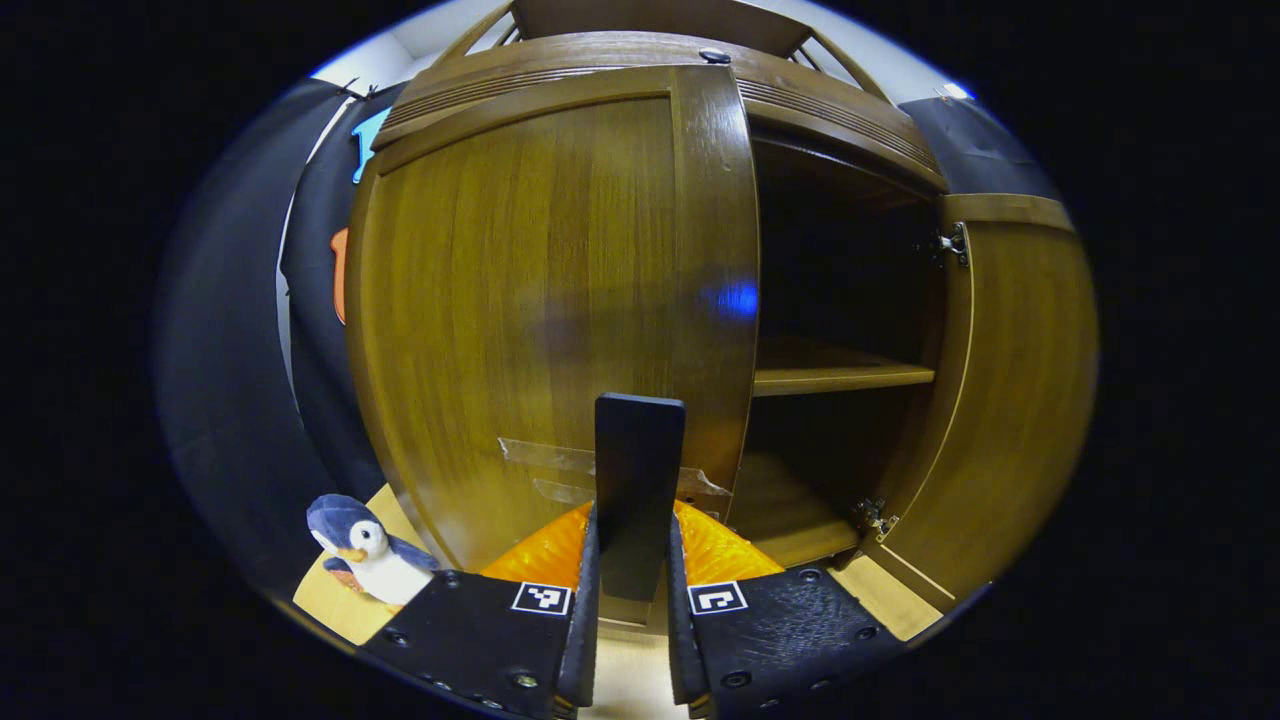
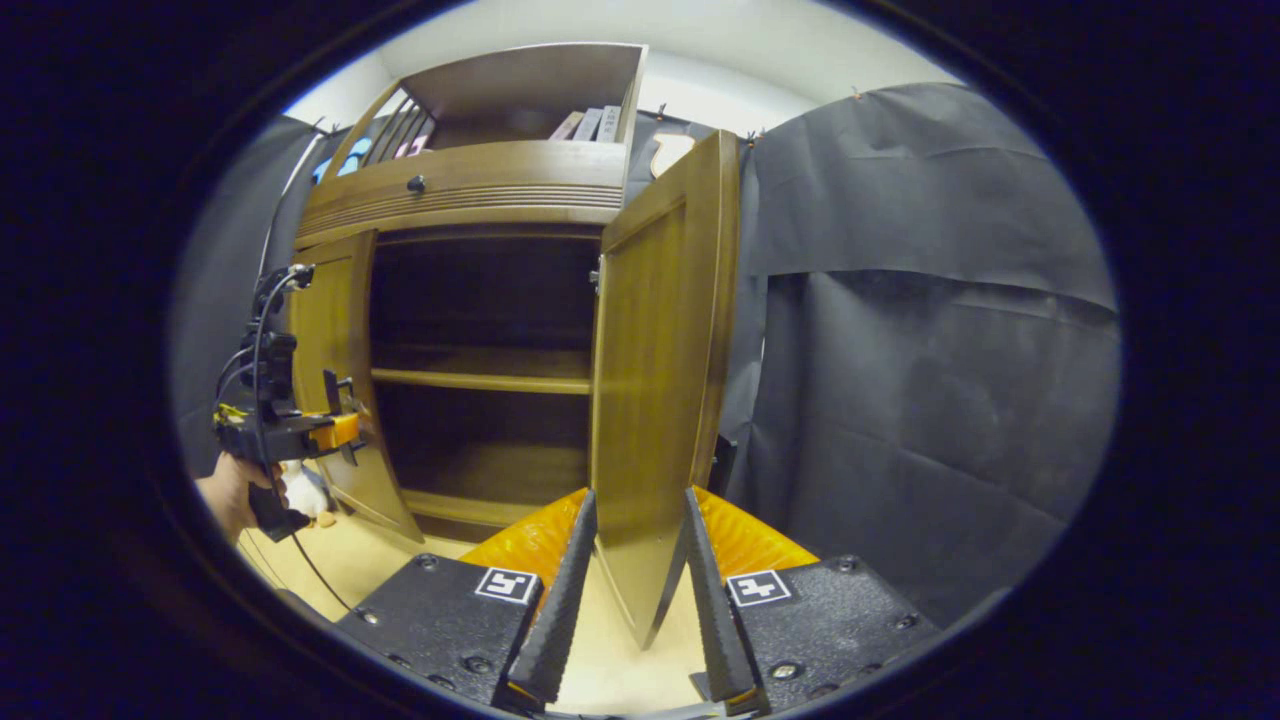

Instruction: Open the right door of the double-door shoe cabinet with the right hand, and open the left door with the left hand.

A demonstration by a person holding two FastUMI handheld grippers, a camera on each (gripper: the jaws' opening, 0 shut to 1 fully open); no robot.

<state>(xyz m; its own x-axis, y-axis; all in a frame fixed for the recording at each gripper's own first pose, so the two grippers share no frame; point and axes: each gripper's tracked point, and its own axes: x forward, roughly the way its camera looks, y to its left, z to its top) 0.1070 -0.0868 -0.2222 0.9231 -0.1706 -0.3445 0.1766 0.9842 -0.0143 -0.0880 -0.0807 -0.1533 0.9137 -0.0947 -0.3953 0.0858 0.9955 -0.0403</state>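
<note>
Gripping handle: left claw | right claw parted around right door

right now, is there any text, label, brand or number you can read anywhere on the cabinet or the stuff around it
None can be read.
Square marker tags on the left claw: black-and-white patterns, not words.
Matching tags on the right claw: patterns too.
Book spines on top of the shoe cabinet: too small and blurred to read.
Clear tape on the left door: blank.
Plush penguin: no tag visible.
</note>
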